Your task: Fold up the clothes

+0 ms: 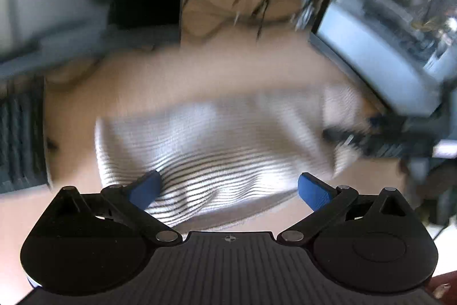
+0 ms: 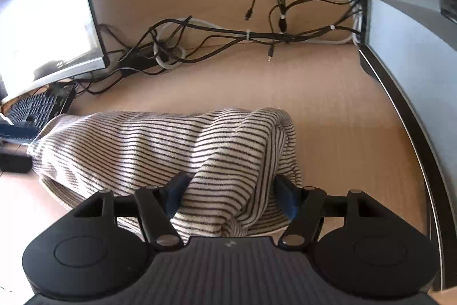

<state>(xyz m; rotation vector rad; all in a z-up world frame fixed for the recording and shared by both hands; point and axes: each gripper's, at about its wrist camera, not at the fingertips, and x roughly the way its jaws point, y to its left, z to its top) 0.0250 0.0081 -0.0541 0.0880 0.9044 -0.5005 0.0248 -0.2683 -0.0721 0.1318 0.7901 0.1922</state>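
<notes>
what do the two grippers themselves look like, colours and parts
Both match: the left gripper and right gripper each have a matte black ribbed body, two round black side housings, black linkage arms with silver pivot pins, and blue finger pads. A small round crosshair mark sits on the left body's centre.

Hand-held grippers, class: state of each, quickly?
Left hand-held gripper: open, over the striped garment.
Right hand-held gripper: open, striped garment bunched between its fingers.

Light wooden desk (image 2: pixel 328 93), striped cloth (image 2: pixel 160 145) lying on it, tangled cables (image 2: pixel 177 47), keyboard (image 2: pixel 34 107), monitors (image 2: pixel 48 13)
</notes>
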